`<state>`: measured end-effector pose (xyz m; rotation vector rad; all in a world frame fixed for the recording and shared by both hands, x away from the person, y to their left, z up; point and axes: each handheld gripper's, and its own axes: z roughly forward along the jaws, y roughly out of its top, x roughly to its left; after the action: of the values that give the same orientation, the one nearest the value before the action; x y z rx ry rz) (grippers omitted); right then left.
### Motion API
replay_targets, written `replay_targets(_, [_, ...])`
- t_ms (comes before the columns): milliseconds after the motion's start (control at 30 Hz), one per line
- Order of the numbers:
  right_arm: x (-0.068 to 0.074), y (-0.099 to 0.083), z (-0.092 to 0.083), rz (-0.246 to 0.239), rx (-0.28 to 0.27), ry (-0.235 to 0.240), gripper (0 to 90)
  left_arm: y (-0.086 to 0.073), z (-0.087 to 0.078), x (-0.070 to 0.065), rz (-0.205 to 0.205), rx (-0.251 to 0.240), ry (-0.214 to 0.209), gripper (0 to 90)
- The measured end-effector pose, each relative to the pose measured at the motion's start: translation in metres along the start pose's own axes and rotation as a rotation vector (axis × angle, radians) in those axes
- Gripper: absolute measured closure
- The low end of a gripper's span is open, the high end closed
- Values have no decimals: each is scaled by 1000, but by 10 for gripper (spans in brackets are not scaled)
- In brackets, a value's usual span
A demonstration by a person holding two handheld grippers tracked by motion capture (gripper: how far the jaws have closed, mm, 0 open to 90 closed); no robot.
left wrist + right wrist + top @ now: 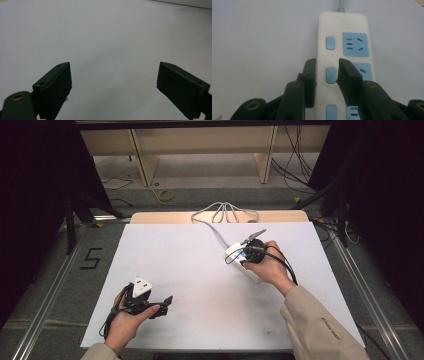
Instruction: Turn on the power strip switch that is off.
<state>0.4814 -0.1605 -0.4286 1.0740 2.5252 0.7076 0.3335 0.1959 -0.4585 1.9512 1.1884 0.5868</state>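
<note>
A black 5 [91, 258] is marked on the grey floor [60, 285] left of the table

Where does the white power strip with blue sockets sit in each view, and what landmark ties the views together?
High view: power strip right of centre, under the right tool.
Left gripper view: not in it.
Right gripper view: upper centre, running down between the tool's jaws.
Shared landmark: the white tabletop.
</note>
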Motion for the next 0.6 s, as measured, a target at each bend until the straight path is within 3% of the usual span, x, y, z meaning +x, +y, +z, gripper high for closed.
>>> replay_targets(600, [4,-5,-14,-8,-34,38,622,0,0,0,3,4,0,123])
